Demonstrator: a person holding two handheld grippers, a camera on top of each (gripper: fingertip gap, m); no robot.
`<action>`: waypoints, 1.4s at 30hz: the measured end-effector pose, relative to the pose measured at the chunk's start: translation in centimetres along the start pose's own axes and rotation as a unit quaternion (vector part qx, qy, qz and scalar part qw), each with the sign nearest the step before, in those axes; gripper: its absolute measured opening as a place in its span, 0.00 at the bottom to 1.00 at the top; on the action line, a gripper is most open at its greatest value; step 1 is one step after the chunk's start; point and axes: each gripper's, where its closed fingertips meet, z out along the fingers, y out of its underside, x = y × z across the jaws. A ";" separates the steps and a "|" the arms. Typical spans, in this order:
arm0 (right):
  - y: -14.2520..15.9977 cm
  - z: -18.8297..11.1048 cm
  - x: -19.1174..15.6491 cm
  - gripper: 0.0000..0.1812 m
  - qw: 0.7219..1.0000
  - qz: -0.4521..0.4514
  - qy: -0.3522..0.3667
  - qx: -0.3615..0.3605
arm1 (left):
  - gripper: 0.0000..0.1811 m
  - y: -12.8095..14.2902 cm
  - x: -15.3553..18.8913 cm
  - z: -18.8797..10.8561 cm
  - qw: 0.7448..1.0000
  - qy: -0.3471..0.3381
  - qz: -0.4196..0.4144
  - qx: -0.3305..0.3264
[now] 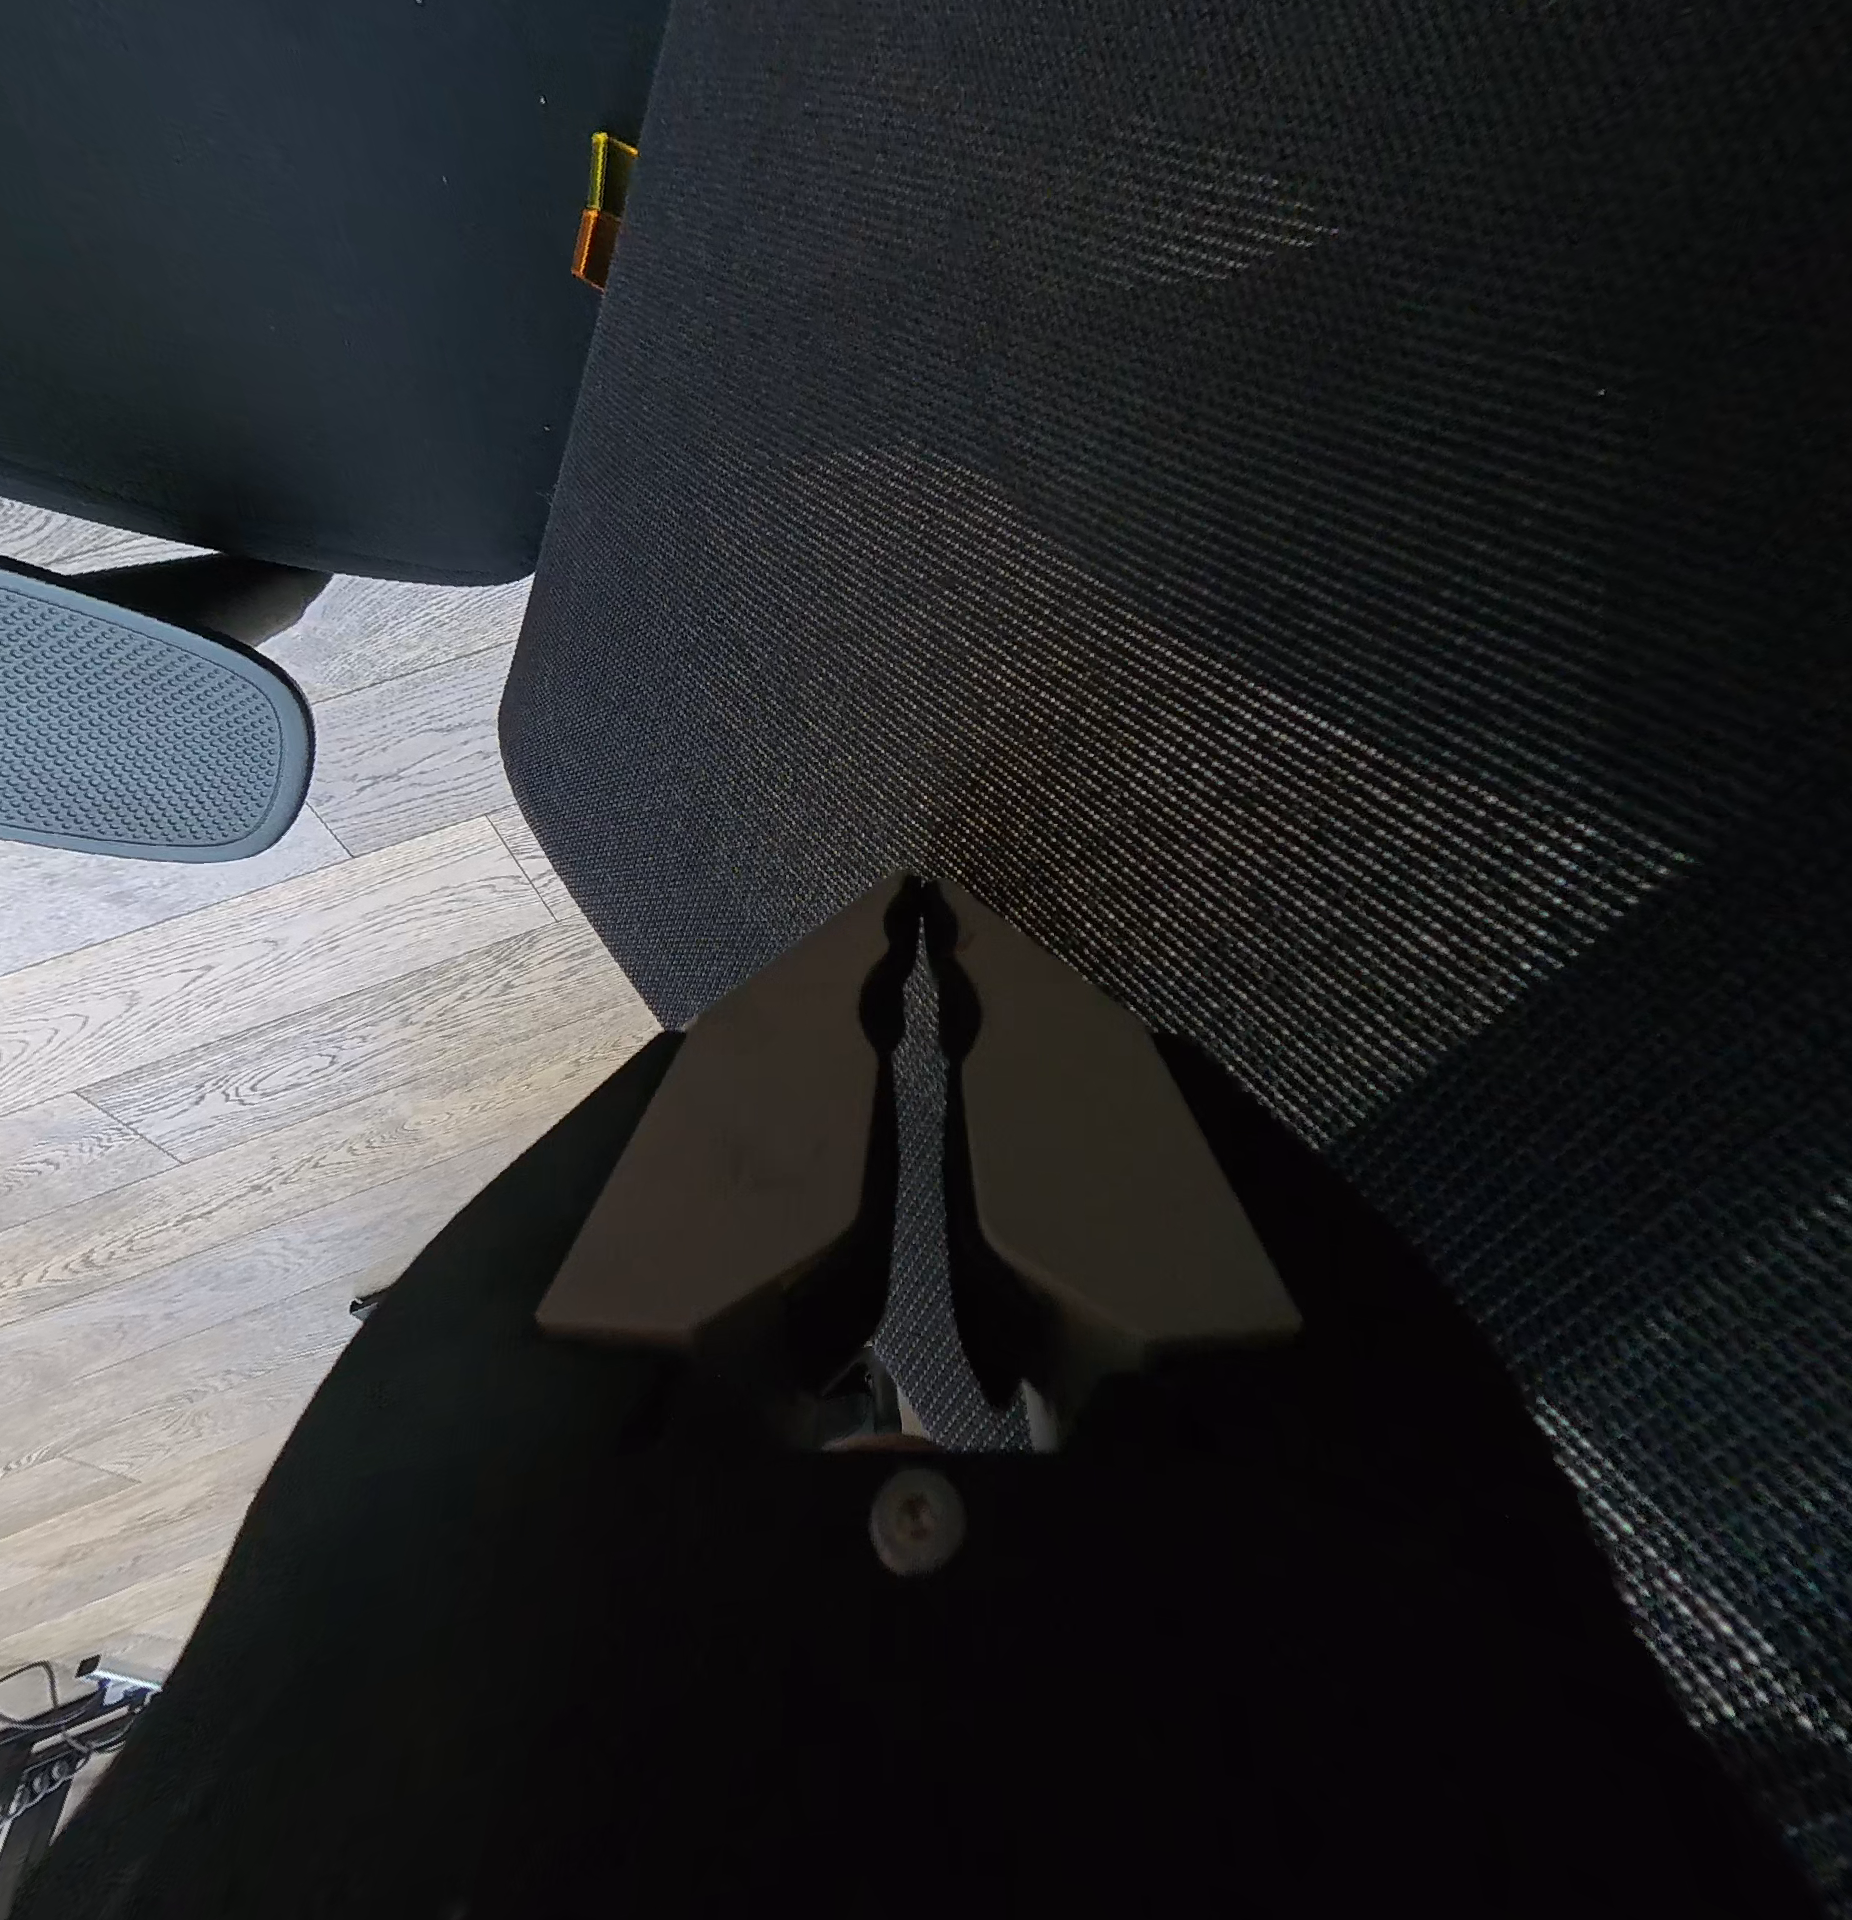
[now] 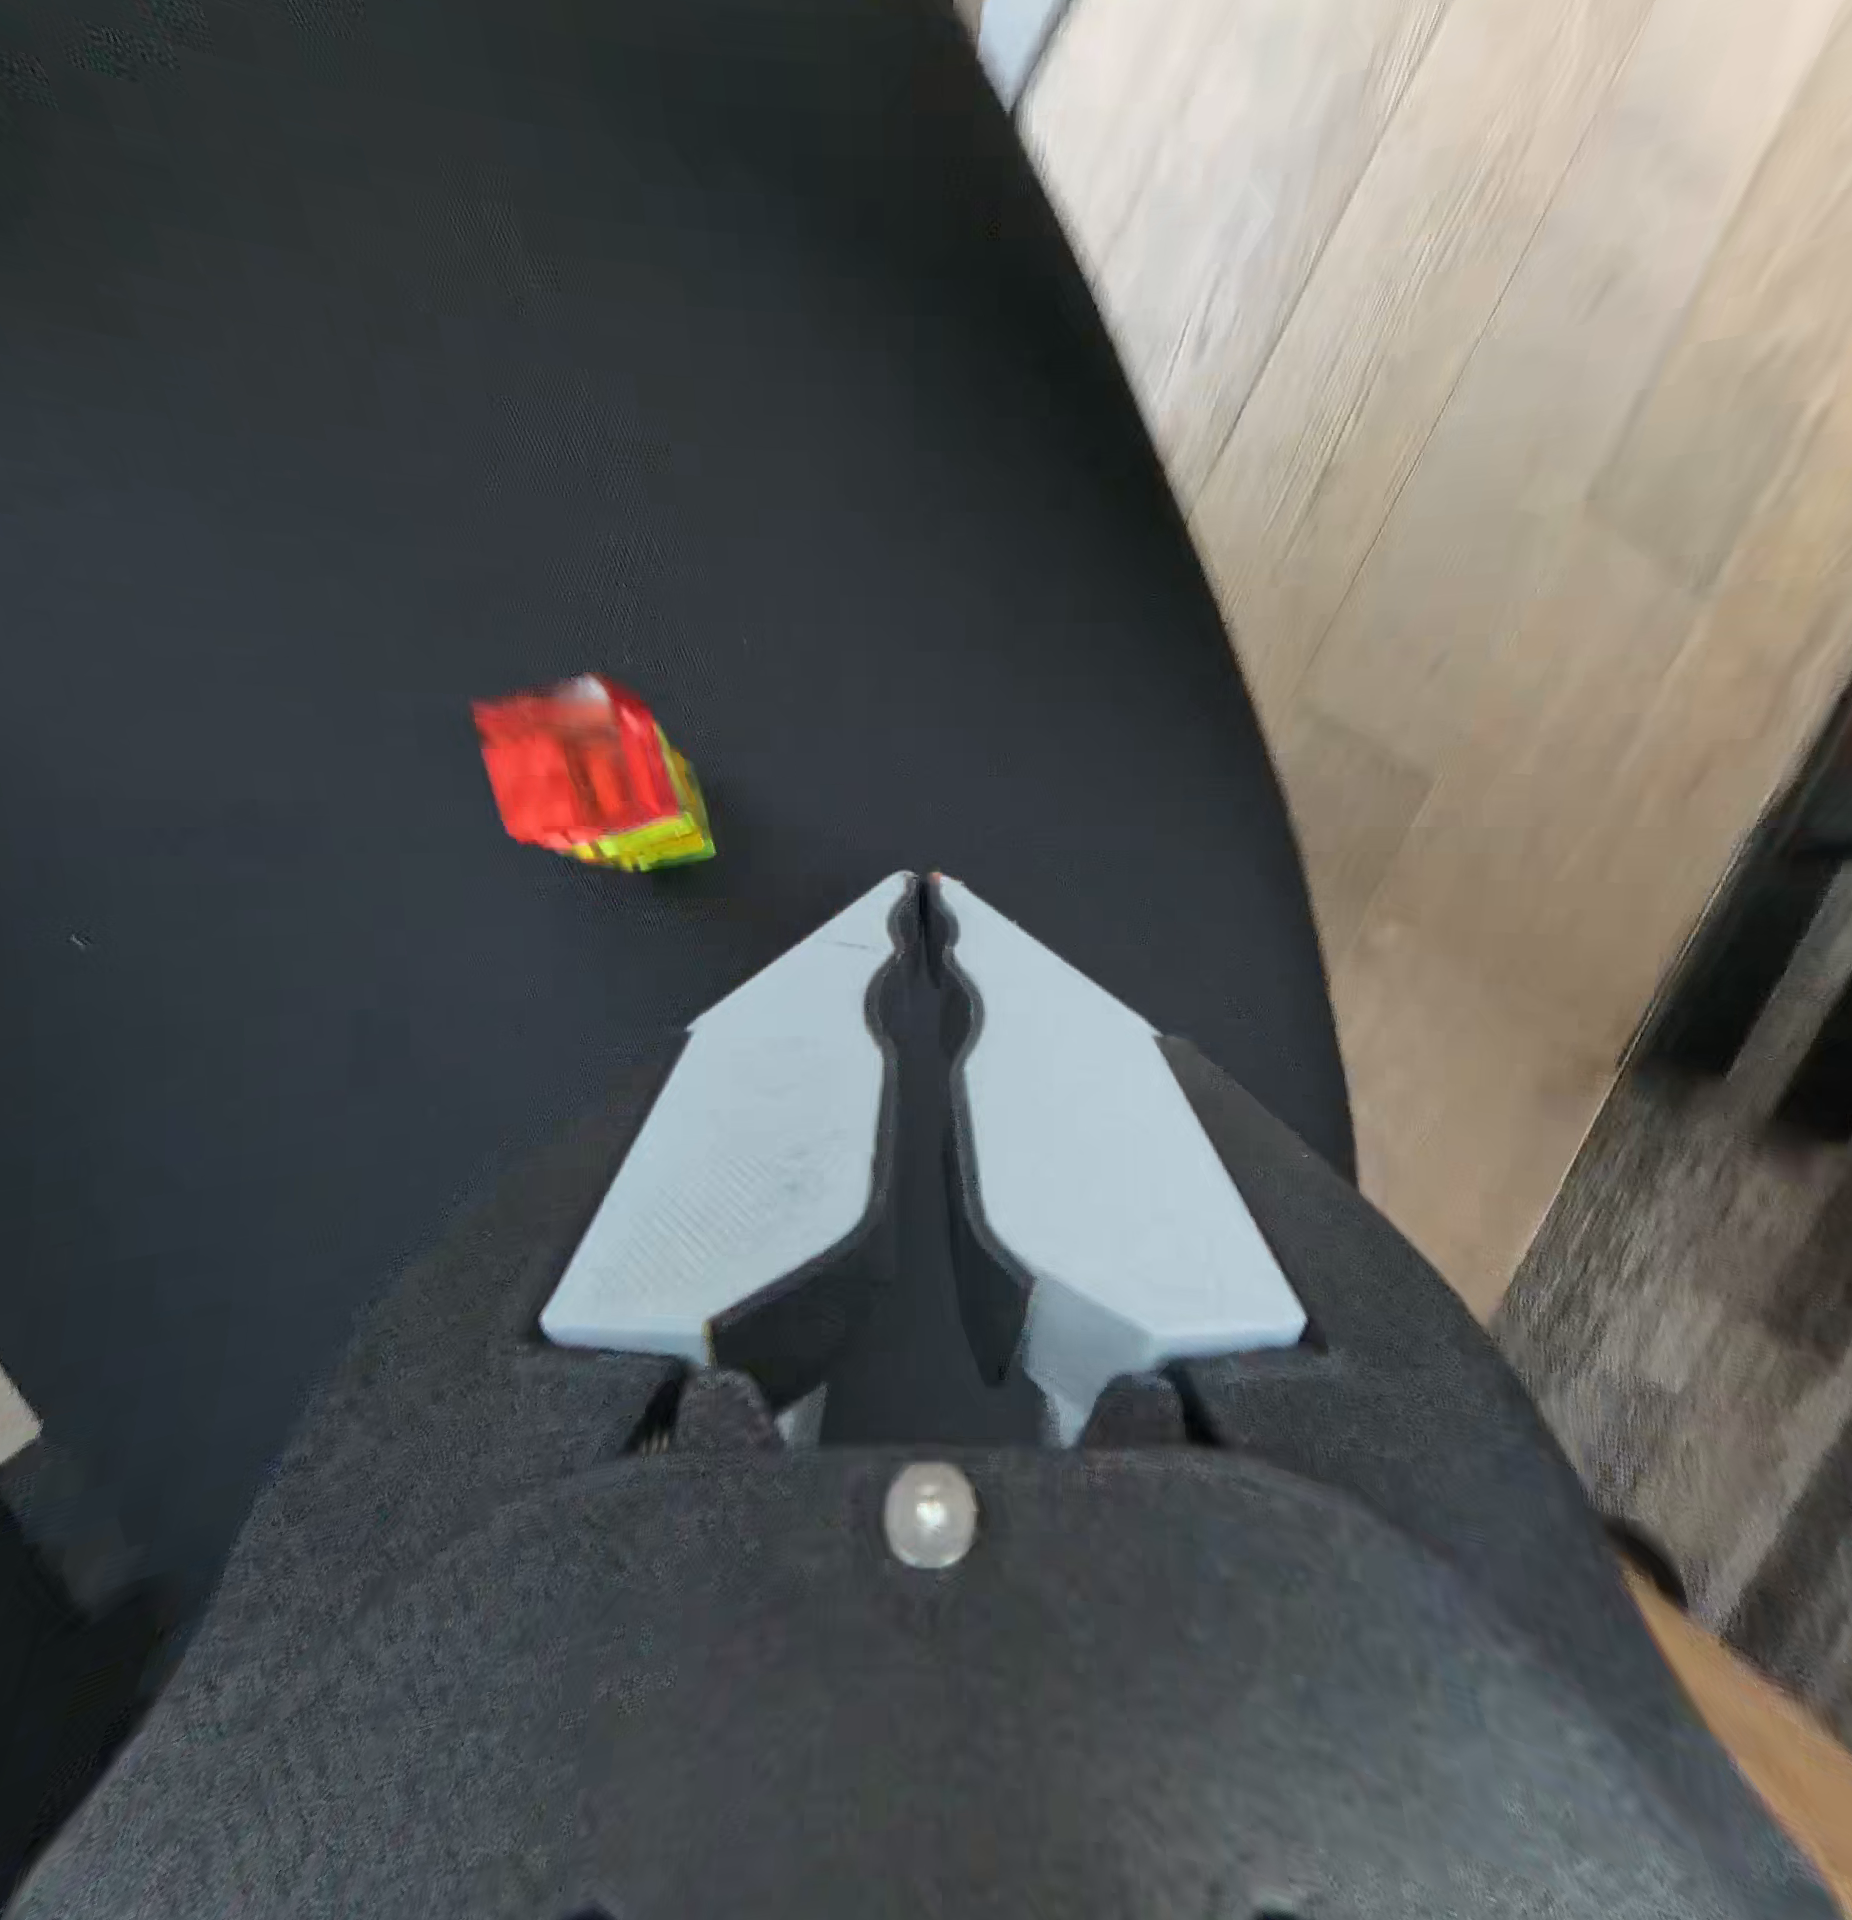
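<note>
In the right wrist view a clear red block stacked on a yellow-green block (image 2: 595,774) lies on a black chair seat (image 2: 382,416). My right gripper (image 2: 924,883) is shut and empty, just to the right of and nearer than the blocks, not touching them. In the left wrist view my left gripper (image 1: 920,888) is shut and empty, right in front of the black mesh chair back (image 1: 1213,520). Past the back's left edge, a yellow-green and an orange block (image 1: 602,208) peek out on the seat (image 1: 257,291).
A grey dotted armrest (image 1: 111,738) sticks out at the left above grey wood-pattern floor (image 1: 226,1091). Cables lie at the bottom left (image 1: 28,1714). In the right wrist view, light wood floor (image 2: 1473,520) lies beyond the seat edge, with dark furniture (image 2: 1784,935) at the right. My right fingertips sit around 50 cm from my left ones.
</note>
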 end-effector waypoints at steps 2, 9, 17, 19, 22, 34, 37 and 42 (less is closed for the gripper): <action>2.5 1.7 0.6 0.00 0.997 0.005 -0.001 -0.074 | 0.00 0.0 0.0 0.0 1.000 0.000 0.001 -0.001; 3.6 4.1 0.5 0.00 0.991 0.030 0.011 -0.130 | 0.00 0.0 0.1 0.1 1.000 0.002 -0.002 -0.002; 3.4 5.4 -1.8 0.00 0.990 0.049 0.005 -0.133 | 0.00 0.0 0.1 0.1 1.000 0.002 -0.004 -0.001; 2.9 5.6 -1.8 0.00 0.991 0.052 0.010 -0.123 | 0.00 0.0 0.1 0.1 1.000 0.003 -0.005 -0.001; 2.5 6.3 -2.2 0.00 0.991 0.064 -0.002 -0.114 | 0.00 0.0 0.1 0.1 1.000 0.002 -0.003 -0.001; 2.2 7.3 -5.4 0.00 0.992 0.037 -0.026 -0.121 | 0.00 0.1 0.1 0.1 1.000 0.003 -0.004 -0.002; 2.2 7.0 -5.1 0.00 0.992 0.047 -0.022 -0.117 | 0.00 0.1 0.1 0.1 1.000 0.003 -0.003 -0.002; 2.4 6.0 -3.4 0.00 0.992 0.070 -0.001 -0.106 | 0.00 0.0 0.1 0.1 1.000 0.002 -0.003 -0.001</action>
